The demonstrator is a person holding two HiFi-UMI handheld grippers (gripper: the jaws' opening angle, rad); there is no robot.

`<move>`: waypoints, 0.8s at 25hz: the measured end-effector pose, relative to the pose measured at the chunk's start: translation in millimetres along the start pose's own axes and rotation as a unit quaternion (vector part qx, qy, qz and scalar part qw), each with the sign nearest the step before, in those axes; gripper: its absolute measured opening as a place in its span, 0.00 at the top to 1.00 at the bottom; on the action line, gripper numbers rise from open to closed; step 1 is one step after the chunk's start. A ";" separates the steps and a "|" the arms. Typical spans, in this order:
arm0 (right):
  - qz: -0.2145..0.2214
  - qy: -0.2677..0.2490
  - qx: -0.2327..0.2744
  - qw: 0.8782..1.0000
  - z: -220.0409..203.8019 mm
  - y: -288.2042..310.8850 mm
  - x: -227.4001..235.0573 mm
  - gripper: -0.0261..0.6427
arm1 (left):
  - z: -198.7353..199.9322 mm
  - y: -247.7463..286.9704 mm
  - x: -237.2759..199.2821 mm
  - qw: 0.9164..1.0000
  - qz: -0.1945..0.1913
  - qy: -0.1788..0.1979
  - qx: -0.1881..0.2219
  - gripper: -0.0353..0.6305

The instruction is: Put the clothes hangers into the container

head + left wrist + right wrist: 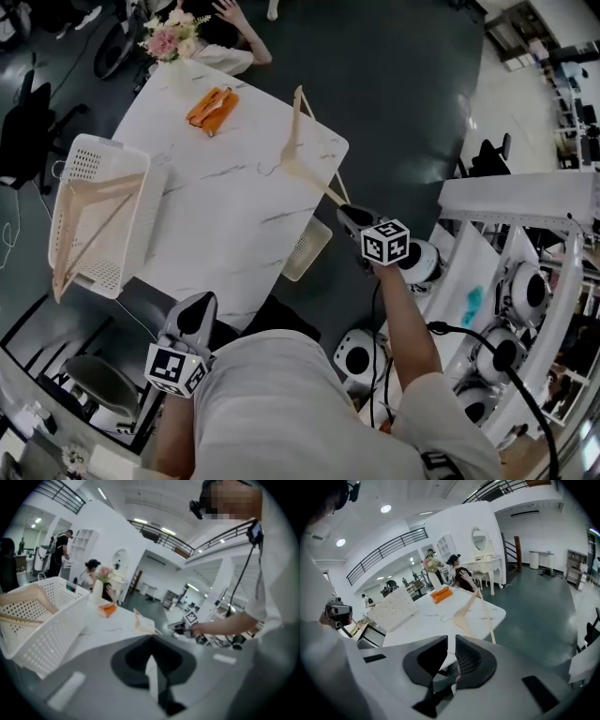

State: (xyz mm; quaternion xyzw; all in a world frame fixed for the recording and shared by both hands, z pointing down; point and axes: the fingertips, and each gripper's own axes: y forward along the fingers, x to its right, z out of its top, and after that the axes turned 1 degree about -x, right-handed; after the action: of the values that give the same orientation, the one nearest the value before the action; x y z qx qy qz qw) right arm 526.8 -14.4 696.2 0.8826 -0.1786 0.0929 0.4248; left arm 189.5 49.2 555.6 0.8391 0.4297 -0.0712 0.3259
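1. The container (84,164) is a white basket with perforated walls, sitting at the left edge of the worktop (225,216).
2. The first hanger (103,187), of pale wood, lies inside it, with one tip poking past the near rim.
3. The second hanger (291,150), also of pale wood, lies flat near the worktop's right edge, with one arm overhanging the corner.

Table (234,216) bare btw basket (86,165), hanger (292,155).

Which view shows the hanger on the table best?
The head view: from above, the whole hanger shows, one end past the table edge. The right gripper view shows it foreshortened; the left gripper view only a small part.
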 end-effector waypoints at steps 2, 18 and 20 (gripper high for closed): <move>0.005 -0.017 -0.025 1.000 -3.8 17.1 8.3 0.90 | -1.5 3.0 -2.0 1.000 0.006 -0.004 -0.006 0.94; -0.037 -0.219 -0.236 0.946 -49.6 104.9 77.0 0.77 | -12.4 5.8 -24.1 0.996 0.066 -0.052 -0.021 0.94; -0.038 -0.236 -0.259 0.936 -56.9 111.1 82.0 0.75 | -13.2 4.2 -24.7 0.996 0.072 -0.055 -0.023 0.94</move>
State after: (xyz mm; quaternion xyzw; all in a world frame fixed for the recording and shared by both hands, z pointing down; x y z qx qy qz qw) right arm 557.7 -53.2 837.1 0.7450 -0.2576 -0.1835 0.5873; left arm 175.3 38.8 577.8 0.8551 0.3509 -0.0837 0.3724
